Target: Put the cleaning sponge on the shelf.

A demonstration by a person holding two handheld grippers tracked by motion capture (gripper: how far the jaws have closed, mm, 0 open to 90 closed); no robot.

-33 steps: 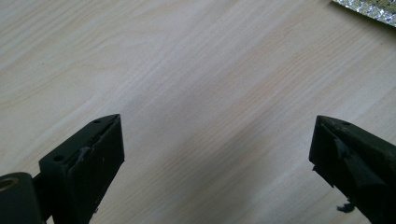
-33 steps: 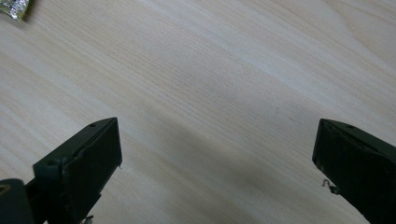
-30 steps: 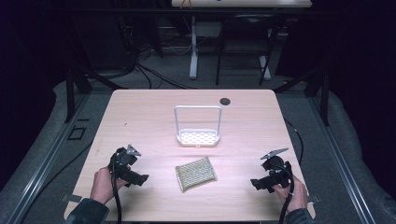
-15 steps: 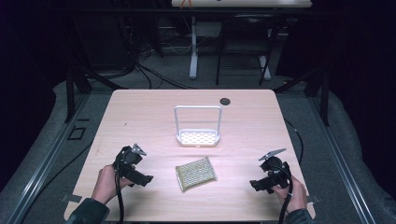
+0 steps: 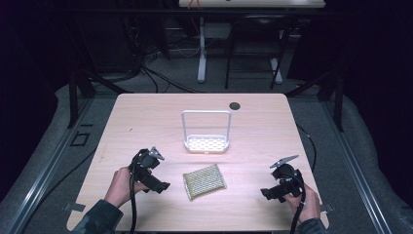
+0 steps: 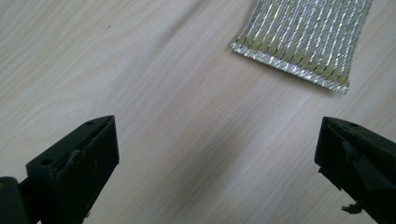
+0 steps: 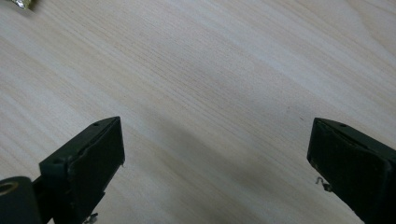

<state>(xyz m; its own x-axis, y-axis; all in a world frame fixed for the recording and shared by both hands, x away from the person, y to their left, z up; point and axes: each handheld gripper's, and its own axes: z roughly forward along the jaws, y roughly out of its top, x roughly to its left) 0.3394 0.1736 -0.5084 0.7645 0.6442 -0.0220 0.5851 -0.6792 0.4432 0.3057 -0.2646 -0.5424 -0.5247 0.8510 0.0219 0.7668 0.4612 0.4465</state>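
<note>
- High view: The left gripper point(image 5: 163, 186) is now a bit closer to the scrub sponge point(image 5: 205, 181) than it was a moment ago. It points at the sponge but does not touch it. I think the person is getting ready to grab the sponge. The right gripper point(image 5: 265, 193) has stayed low at the right side, well apart from the sponge. The sponge lies flat on the wooden table point(image 5: 146, 117), between the two grippers. It is a square pad, yellow-green with shiny threads. Behind it stands a white sponge holder point(image 5: 206, 143), with a tray full of little holes and a thin wire arch. A small dark round spot point(image 5: 234, 105) sits near the far edge.
- Left gripper view: The two black jaws are spread wide with nothing between them. The sponge point(image 6: 303, 37) lies just ahead. Its cover looks woven and glittery, with a flat sealed edge.
- Right gripper view: These jaws are spread wide too, over bare pale wood with fine lines. A tiny shiny corner of the sponge point(image 7: 21, 3) peeks in at the top left.
</note>
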